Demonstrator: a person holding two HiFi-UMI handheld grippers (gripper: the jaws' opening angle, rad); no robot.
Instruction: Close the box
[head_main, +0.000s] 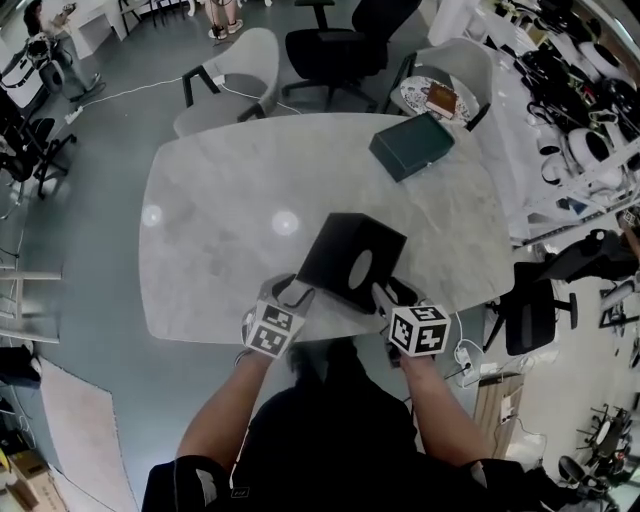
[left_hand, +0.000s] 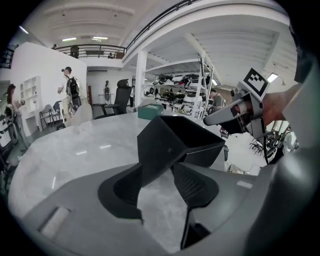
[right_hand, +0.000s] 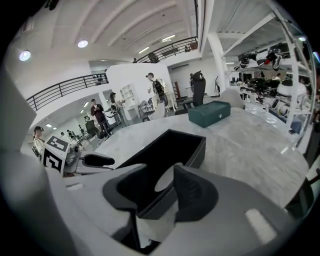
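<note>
Partly spread, the left claw (left_hand: 157, 179) has a lower corner of the black box (left_hand: 172, 145) dipping between its jaws. The ribbed pads stand on either side of that corner, and I cannot tell whether either one touches it. The right claw (right_hand: 161, 184) is spread wide and straddles one wall of the box, with one jaw inside the open top and the other outside. The inner jaw stands clear of the wall, so this claw is not pinching it. That wall has an oval hole cut in it, which shows between the right jaws.

The box is at the near edge of the pale marble table (head_main: 230, 230), a little right of the middle and turned askew to that edge. Its top is open and its inside is dark. In the head view the two claws meet it from the near side, the left at its near left corner and the right at its near right corner. A bare forearm (head_main: 225, 420) runs back from each.

A dark green case (head_main: 412, 146) lies shut near the far right corner of the table, well apart from the box. Beyond the far edge are a grey chair (head_main: 235, 75) and a black office chair (head_main: 335, 45). Along the right side run shelves (head_main: 585, 120) crowded with white and black gear. Several people (right_hand: 156, 90) stand far off in the hall behind the table.
</note>
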